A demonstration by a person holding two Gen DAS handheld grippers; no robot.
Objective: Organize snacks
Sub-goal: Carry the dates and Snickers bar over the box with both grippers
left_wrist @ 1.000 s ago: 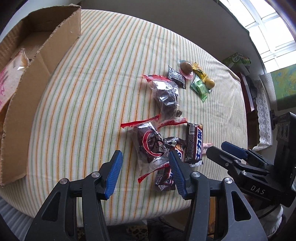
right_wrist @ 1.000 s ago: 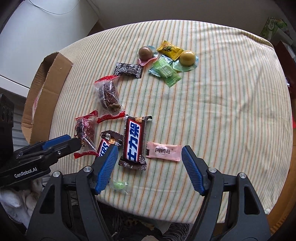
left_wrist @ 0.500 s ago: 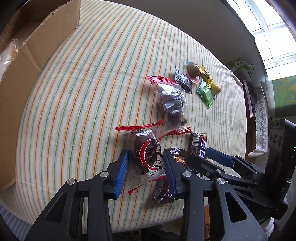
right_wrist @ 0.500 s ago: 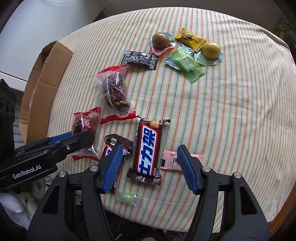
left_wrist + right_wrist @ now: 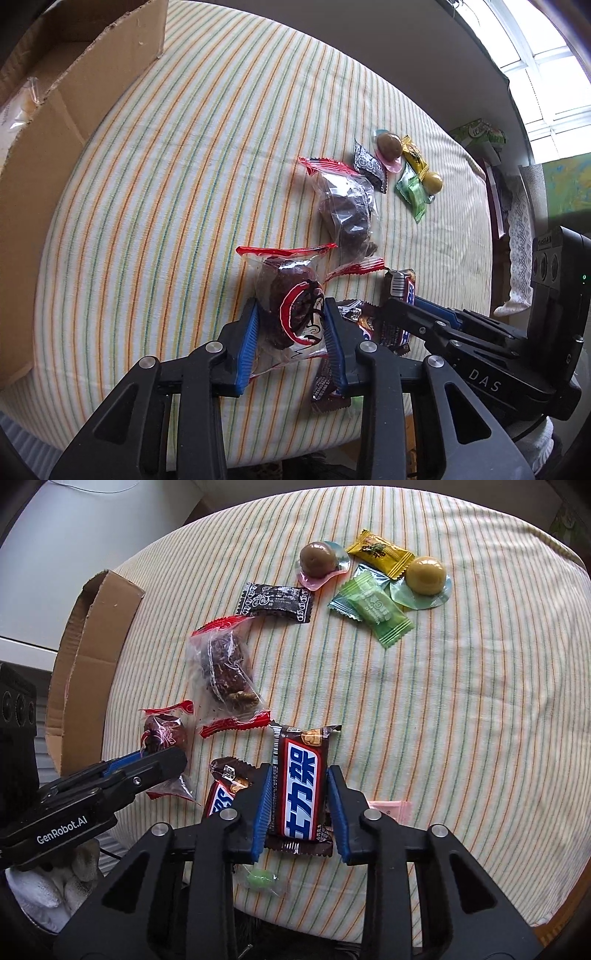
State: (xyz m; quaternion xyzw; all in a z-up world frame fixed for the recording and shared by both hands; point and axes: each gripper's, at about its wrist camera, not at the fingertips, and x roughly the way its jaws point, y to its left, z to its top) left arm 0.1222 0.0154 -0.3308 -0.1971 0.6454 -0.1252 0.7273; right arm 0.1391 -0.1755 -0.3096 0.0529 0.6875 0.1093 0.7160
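My left gripper (image 5: 290, 325) is shut on a clear red-edged date snack bag (image 5: 291, 302) near the table's front edge; the bag also shows in the right wrist view (image 5: 162, 734). My right gripper (image 5: 297, 797) is shut on a brown Snickers bar (image 5: 301, 786) lying on the striped cloth. A smaller Snickers (image 5: 221, 786) lies between the two grippers. A second clear date bag (image 5: 225, 672) lies further out. A pink wrapper (image 5: 391, 808) sits right of the right gripper.
An open cardboard box (image 5: 55, 122) stands at the left. Far out lie a black wrapper (image 5: 275, 602), two round jelly cups (image 5: 319, 559), a yellow candy (image 5: 380, 552) and a green candy (image 5: 373, 607). A small green candy (image 5: 260, 880) lies at the table edge.
Both grippers moved forward and closed: the left onto the date snack bag, the right onto the Snickers bar.
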